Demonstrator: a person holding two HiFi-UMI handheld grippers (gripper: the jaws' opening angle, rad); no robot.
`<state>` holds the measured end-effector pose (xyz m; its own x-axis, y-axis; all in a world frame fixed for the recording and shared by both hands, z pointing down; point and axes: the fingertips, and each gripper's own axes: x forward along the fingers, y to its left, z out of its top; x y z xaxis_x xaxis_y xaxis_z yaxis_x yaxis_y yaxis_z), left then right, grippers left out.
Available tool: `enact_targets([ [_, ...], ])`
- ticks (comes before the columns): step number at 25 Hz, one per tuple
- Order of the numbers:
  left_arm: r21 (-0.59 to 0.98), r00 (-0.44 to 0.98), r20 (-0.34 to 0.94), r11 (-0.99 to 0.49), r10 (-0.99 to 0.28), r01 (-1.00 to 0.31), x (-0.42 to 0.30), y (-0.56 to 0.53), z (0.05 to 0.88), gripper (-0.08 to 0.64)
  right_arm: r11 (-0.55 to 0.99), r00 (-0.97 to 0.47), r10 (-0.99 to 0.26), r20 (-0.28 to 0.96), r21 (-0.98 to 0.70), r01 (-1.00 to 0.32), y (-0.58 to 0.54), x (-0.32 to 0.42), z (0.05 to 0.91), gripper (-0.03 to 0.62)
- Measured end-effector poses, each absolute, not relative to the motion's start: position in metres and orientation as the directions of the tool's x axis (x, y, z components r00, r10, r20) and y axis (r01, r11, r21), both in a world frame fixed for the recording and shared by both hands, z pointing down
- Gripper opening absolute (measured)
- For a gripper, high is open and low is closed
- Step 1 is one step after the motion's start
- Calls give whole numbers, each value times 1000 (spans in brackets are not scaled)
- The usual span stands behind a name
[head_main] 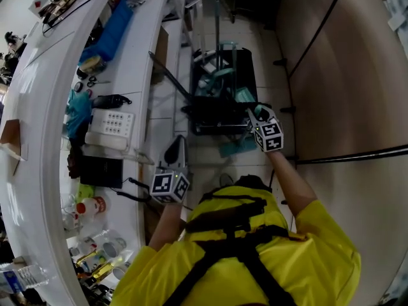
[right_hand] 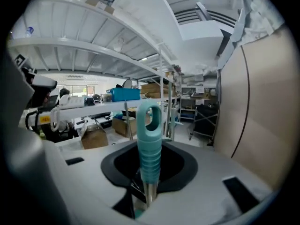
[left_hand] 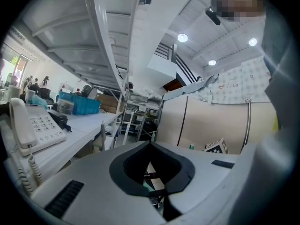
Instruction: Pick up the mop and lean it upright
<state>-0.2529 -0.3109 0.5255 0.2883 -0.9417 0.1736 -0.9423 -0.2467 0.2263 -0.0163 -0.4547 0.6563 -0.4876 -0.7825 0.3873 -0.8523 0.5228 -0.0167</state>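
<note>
The mop's ribbed teal handle (right_hand: pixel 150 139), with a hanging loop on top, stands upright on its metal pole (right_hand: pixel 149 195) between the jaws of my right gripper (right_hand: pixel 149 184), which is shut on it. In the head view the right gripper (head_main: pixel 262 121) is held out ahead at the right, beside the beige partition, and the teal mop head (head_main: pixel 234 147) lies on the floor below it. My left gripper (head_main: pixel 178 146) hangs lower at the left, by the bench edge, jaws together and empty. Nothing sits in its opening (left_hand: pixel 152 172) in the left gripper view.
A long white bench (head_main: pixel 44 107) runs along the left, carrying a white phone (head_main: pixel 111 127), a blue bin (head_main: pixel 108 34) and clutter. A black cart (head_main: pixel 223 104) stands straight ahead. The beige partition wall (head_main: pixel 344 75) with cables closes the right side.
</note>
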Motion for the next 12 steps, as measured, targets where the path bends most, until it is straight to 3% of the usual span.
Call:
enact_targets([
  [4,226,288,196,-242,-937,-943,-255,-318,536,5,503,-442,-777,449,20,-864,-477,-25,694,91],
  [12,219,289,239,-239,-927,-946,-260,-329,550,5,503,-419,-783,459,72,-861,-537,-41,699,97],
])
